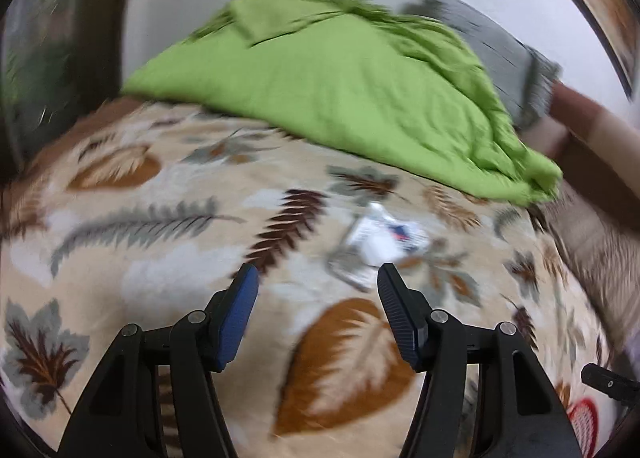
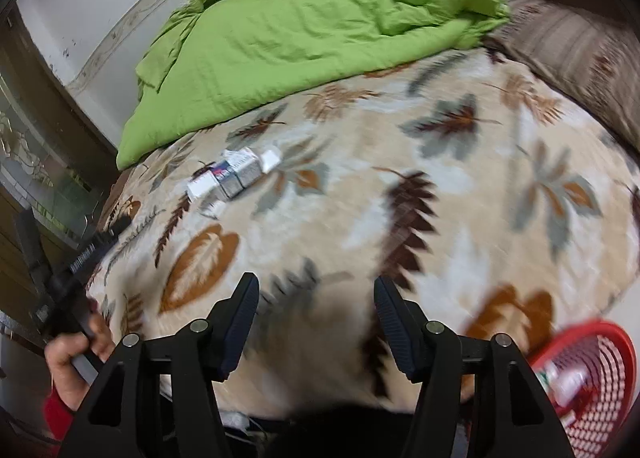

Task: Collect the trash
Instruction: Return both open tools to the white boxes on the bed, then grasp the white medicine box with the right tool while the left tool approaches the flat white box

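Observation:
A flattened white and silver carton (image 1: 376, 240) lies on the leaf-patterned blanket (image 1: 160, 217) just ahead of my left gripper (image 1: 316, 278), slightly right of its gap. The left jaws stand open with nothing between them. In the right wrist view the same carton (image 2: 234, 175) lies far off to the upper left. My right gripper (image 2: 316, 286) is open and empty over the blanket (image 2: 460, 185). A red mesh basket (image 2: 600, 386) with some wrappers inside sits at the lower right. A hand (image 2: 76, 362) holds the other gripper's handle at the left.
A rumpled green duvet (image 1: 340, 89) covers the far part of the bed. A brown striped pillow (image 2: 568, 45) lies at the bed's right side. A dark wooden door frame (image 2: 48, 97) and a white wall stand at the left.

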`<state>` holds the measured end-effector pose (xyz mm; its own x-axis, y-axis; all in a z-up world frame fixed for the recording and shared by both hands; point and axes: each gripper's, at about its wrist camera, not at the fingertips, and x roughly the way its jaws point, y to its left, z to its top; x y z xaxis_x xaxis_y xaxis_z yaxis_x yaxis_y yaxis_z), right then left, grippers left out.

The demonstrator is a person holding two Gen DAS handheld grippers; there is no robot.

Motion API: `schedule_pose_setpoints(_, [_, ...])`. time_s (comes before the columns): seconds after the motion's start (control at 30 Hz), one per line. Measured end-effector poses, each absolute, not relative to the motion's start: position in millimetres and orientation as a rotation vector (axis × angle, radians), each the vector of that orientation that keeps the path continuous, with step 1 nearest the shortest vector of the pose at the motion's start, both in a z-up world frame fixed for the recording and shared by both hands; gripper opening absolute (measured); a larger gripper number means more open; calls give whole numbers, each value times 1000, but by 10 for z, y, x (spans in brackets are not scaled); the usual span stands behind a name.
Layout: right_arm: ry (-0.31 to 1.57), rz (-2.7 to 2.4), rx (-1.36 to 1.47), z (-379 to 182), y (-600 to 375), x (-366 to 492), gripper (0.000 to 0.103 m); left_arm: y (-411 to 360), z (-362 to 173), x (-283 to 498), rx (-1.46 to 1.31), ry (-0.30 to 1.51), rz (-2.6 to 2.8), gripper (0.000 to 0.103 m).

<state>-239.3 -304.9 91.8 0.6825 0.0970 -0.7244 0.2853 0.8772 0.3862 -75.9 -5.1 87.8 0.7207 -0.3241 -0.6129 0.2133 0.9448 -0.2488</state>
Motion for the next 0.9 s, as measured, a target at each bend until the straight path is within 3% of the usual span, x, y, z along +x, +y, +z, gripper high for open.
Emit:
schedule_pose_setpoints(0.07, [829,-108,481,943,-2946,-2095,74,57,741,-666,-167,729,-256,61])
schedule_pose_setpoints(0.53, [1005,-220,580,727,-2443,161,75,483,526,-438,-210,791,-159,61])
schedule_pose_setpoints(0.73, [1070,-289,648,444,-2461,449,75,538,498,-347,-240,804,-162,61])
schedule_pose_setpoints(0.77, [1077,-291,658,400,-2465,431,73,537,497,-338,-243,804,-162,61])
schedule_pose_setpoints(0.83, [1092,-277,672,321,-2487,367,55,519,498,-325,-247,803,-168,61])
schedule_pose_setpoints(0.9, [1087,-262,671,297,-2533,267,44,473,497,-325,-238,802,-175,61])
